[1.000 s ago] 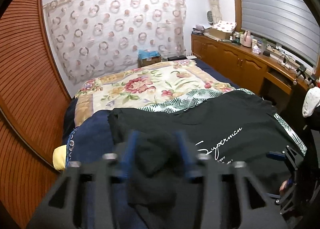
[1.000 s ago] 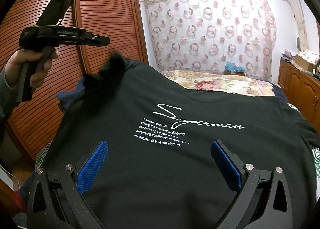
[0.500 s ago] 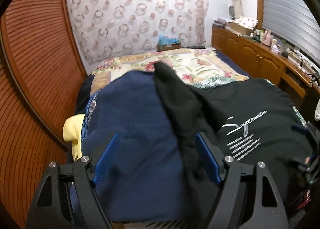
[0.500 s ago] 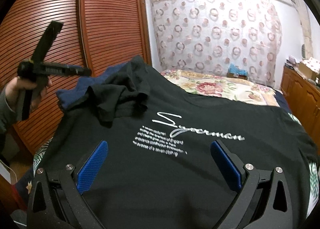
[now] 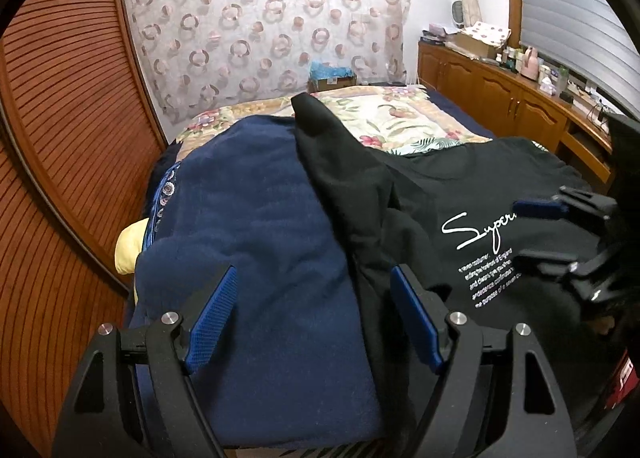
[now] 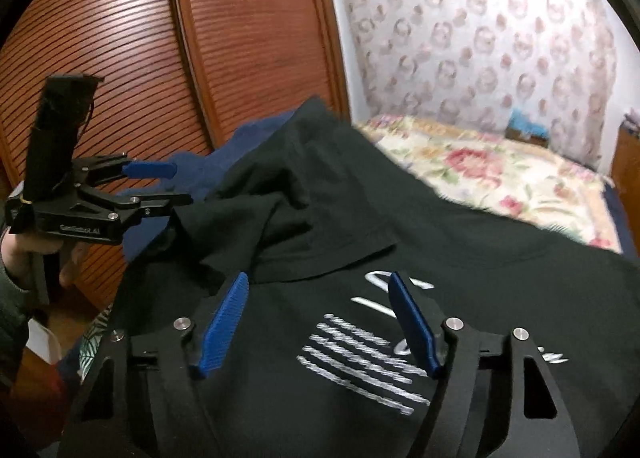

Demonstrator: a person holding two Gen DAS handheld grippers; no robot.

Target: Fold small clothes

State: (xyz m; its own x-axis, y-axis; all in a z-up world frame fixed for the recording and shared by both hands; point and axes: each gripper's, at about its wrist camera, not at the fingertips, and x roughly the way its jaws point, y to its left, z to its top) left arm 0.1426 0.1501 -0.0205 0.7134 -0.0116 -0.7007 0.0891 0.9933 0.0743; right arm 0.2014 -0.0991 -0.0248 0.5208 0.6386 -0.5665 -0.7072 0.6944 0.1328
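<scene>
A black T-shirt [image 5: 460,194] with white "Superman" lettering [image 6: 360,354] lies spread on the bed, front up. Its left sleeve [image 6: 304,214] is folded inward, rumpled, over the chest. My left gripper [image 5: 312,318] is open and low beside that sleeve, over a navy garment [image 5: 248,242], with nothing between its pads. From the right wrist view, my left gripper [image 6: 182,184] is held in a hand [image 6: 24,254] at the shirt's left edge. My right gripper [image 6: 318,322] hovers over the print just below the folded sleeve, jaws closing, pads gripping nothing. My right gripper [image 5: 520,232] also shows in the left wrist view.
The navy garment lies under the shirt's left side, with a yellow item [image 5: 130,246] at its edge. A floral bedspread [image 5: 400,122] covers the far bed. Louvred wooden wardrobe doors [image 6: 240,38] stand close on the left, a cluttered wooden cabinet [image 5: 520,98] on the right.
My left gripper let go of the black sleeve, which now lies folded over the chest, then sank and opened. My right gripper swung left toward the sleeve and its jaws narrowed.
</scene>
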